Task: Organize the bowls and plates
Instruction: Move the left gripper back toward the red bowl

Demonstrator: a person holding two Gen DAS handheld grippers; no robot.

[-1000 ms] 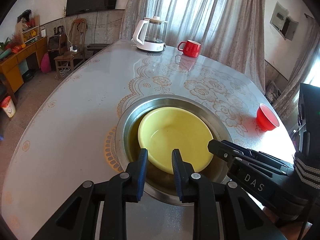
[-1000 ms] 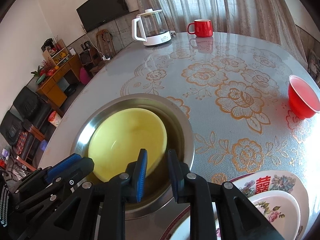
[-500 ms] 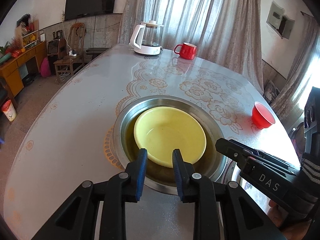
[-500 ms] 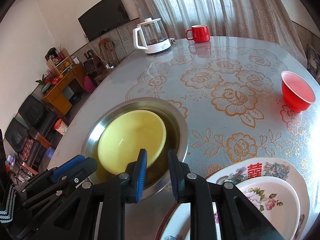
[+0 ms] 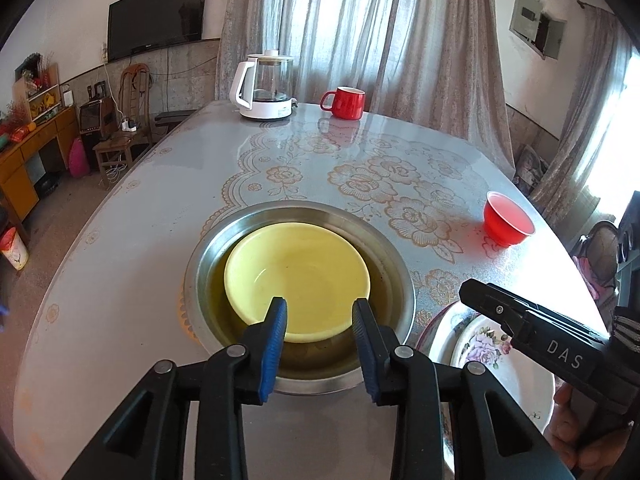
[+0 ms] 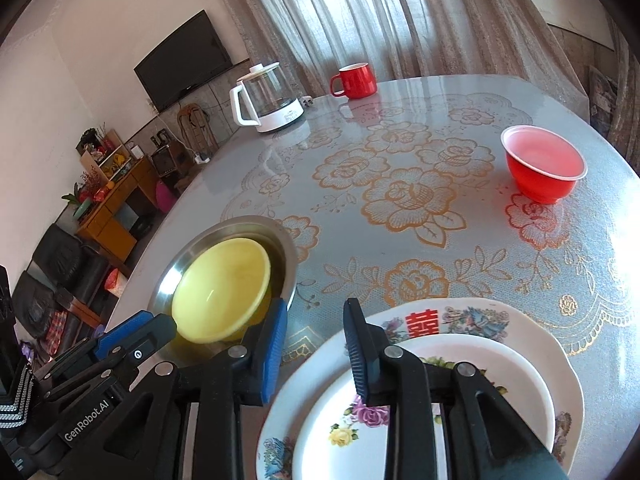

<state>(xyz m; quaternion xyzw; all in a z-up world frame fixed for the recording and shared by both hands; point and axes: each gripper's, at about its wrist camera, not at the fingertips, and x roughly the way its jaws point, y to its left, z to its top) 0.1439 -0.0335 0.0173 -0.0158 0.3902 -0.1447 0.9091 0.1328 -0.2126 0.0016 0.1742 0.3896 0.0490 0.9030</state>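
A yellow bowl [image 5: 298, 278] sits inside a steel basin [image 5: 394, 264] on the table; both show in the right wrist view, bowl [image 6: 222, 290] and basin [image 6: 282, 240]. My left gripper [image 5: 320, 312] is open and empty, above the bowl's near rim. My right gripper [image 6: 316, 314] is open and empty, over the far edge of two stacked floral plates [image 6: 460, 320], the smaller plate [image 6: 516, 376] on top. The stack also shows in the left wrist view [image 5: 472, 340]. A small red bowl [image 6: 542, 170] stands alone at the right.
A glass kettle on a white base [image 5: 266, 88] and a red mug [image 5: 346, 102] stand at the table's far edge. The right gripper's body [image 5: 552, 340] shows at right in the left wrist view. Floral cloth [image 6: 404, 196] lies between basin and red bowl.
Both grippers have pulled back and risen from the basin. The right gripper swung right, now over the plate stack. Both jaws stayed open.
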